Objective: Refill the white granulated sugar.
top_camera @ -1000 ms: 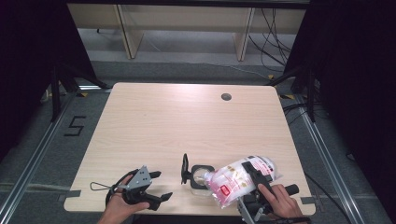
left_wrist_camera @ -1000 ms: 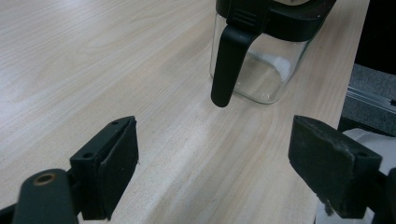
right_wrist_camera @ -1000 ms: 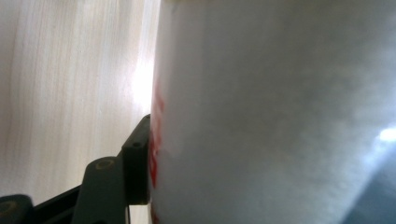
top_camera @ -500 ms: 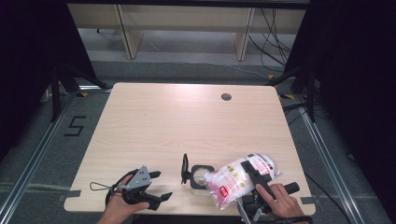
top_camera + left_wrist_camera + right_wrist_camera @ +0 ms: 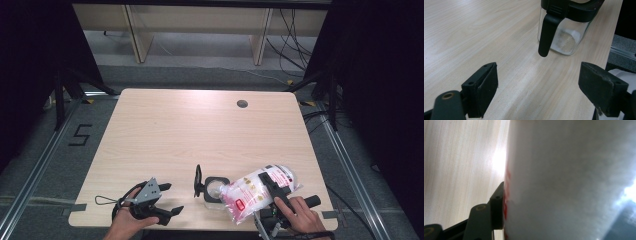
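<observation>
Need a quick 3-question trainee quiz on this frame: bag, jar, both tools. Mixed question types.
1. True or false: the right tool is clamped on the white and red bag.
2. Which way is the bag's mouth tipped? A) toward the glass jar B) toward the table's far edge C) toward the left tool
3. Fill in: in the left gripper view, the left tool's jaws stand ____, with nothing between them.

Key:
1. True: in the right gripper view a pad presses against the bag.
2. A: the bag's lower end lies at the jar's open top, whose black lid is flipped up.
3. open
</observation>
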Motion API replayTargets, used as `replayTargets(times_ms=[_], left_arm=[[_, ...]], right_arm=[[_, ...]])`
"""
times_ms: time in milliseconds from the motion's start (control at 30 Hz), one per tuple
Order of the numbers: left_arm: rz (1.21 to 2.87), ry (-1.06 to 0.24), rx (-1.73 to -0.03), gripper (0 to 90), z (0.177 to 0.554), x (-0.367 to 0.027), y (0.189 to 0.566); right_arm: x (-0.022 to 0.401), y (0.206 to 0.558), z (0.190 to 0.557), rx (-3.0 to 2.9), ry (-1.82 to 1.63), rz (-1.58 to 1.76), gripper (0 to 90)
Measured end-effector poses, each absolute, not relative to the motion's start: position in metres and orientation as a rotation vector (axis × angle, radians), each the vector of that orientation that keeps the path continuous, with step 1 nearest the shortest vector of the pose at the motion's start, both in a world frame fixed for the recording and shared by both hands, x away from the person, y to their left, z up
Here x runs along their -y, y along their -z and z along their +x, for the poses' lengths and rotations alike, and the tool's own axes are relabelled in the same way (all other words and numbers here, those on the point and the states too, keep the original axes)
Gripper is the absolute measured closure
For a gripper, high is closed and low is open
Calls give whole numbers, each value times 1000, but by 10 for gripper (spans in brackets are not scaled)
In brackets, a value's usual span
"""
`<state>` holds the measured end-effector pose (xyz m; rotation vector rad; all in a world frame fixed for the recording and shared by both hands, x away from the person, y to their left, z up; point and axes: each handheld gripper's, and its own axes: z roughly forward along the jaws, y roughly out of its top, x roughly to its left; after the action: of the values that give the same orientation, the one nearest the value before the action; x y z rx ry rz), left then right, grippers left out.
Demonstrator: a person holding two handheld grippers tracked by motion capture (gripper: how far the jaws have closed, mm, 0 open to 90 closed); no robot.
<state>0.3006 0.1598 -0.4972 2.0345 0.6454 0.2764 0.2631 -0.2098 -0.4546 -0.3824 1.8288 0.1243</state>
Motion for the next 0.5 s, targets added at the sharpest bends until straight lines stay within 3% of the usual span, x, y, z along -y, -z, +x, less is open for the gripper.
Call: replayTargets(times_ms=[500], left_arm=[[2048, -289, -624, 159, 300, -161, 497]], right_arm=[[210, 457, 264, -1802, -125, -401, 406]])
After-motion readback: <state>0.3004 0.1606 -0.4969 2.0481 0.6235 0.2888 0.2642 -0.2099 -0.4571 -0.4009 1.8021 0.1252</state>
